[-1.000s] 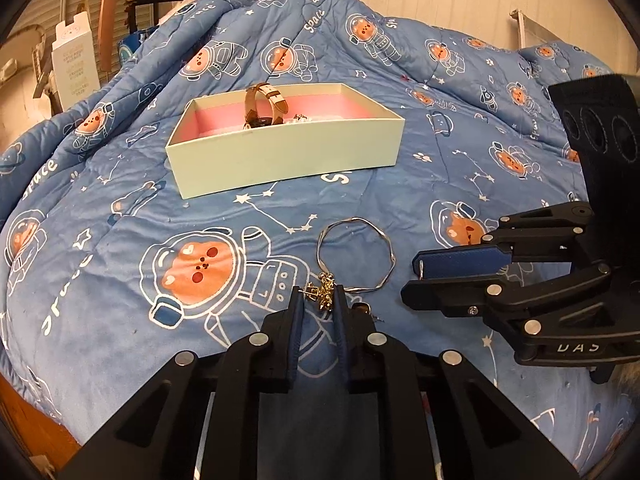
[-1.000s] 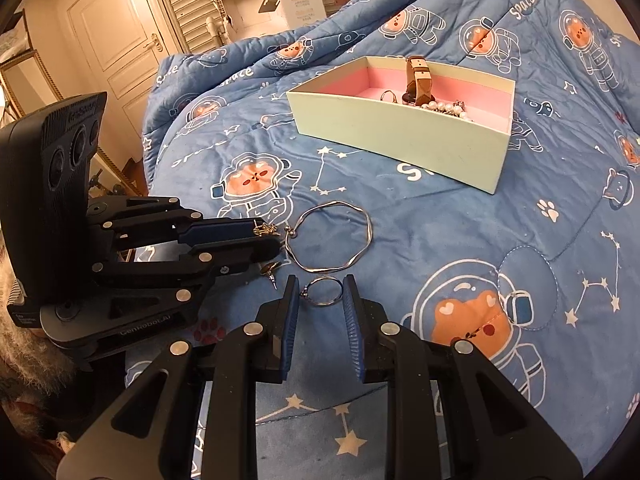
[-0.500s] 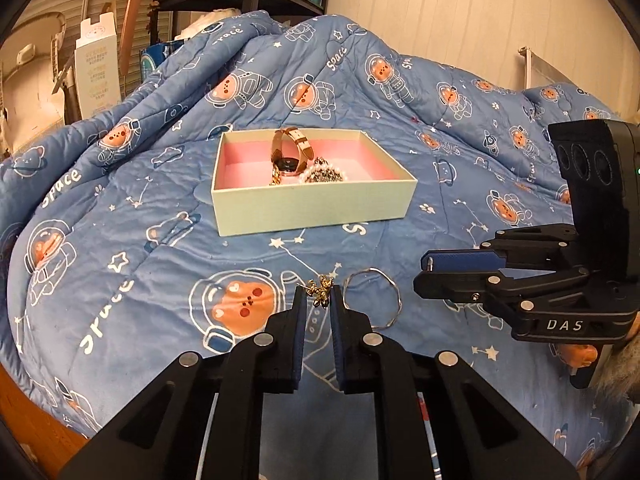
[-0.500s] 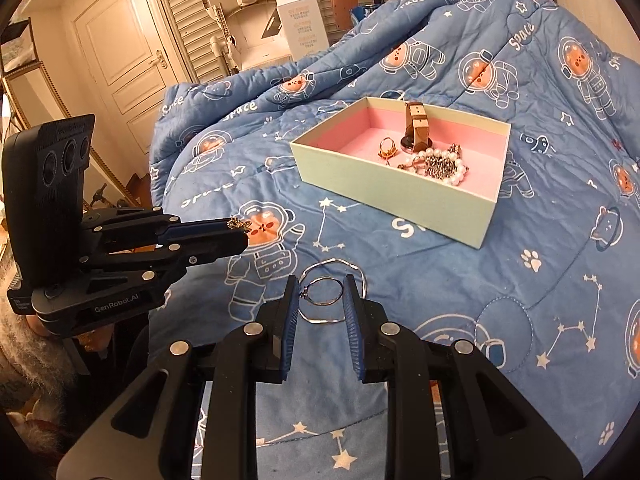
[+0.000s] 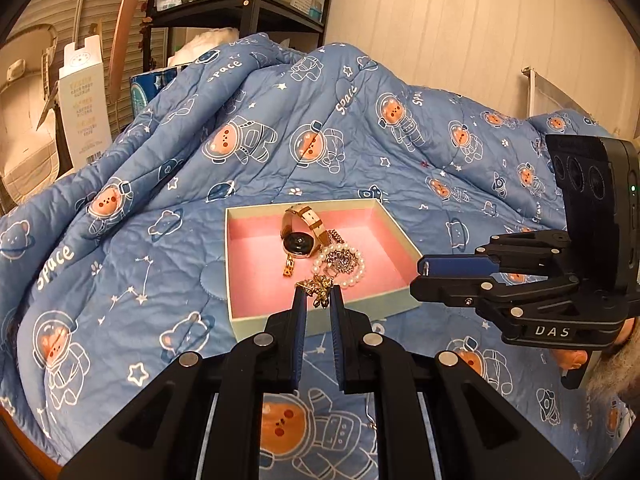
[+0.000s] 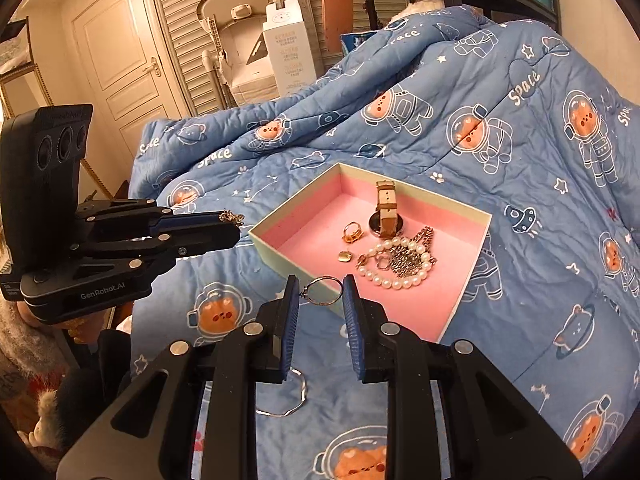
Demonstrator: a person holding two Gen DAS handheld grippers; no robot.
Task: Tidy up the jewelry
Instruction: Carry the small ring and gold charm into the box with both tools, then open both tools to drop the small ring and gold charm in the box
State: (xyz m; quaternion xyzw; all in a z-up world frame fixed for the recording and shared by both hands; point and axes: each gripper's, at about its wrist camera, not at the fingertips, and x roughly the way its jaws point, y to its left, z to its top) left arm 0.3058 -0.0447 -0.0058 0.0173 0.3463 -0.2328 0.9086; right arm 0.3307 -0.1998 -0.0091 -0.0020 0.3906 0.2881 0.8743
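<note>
A pale green box [image 5: 320,325] with pink lining lies on the blue blanket, and its rim [image 6: 276,251] also shows in the right wrist view. Inside are a watch [image 5: 299,242], a pearl bracelet [image 6: 394,278], a gold ring [image 6: 352,233] and a chain. My left gripper [image 5: 318,297] is shut on a small gold trinket [image 5: 319,287] and hovers at the box's near wall. My right gripper [image 6: 320,285] is shut on a thin silver ring [image 6: 336,285], just over the box's near corner. Each gripper shows in the other's view, the left [image 6: 236,229] and the right [image 5: 420,276].
A thin silver bangle [image 6: 289,407] lies on the blanket [image 6: 500,128] under my right gripper. Beyond the bed are a white carton [image 6: 289,56], a door [image 6: 120,60] and a black shelf [image 5: 240,4]. The blanket rises in folds behind the box.
Both grippers have lifted off the blanket and moved toward the box, each carrying its piece. The bangle stayed on the blanket and now lies behind and below them.
</note>
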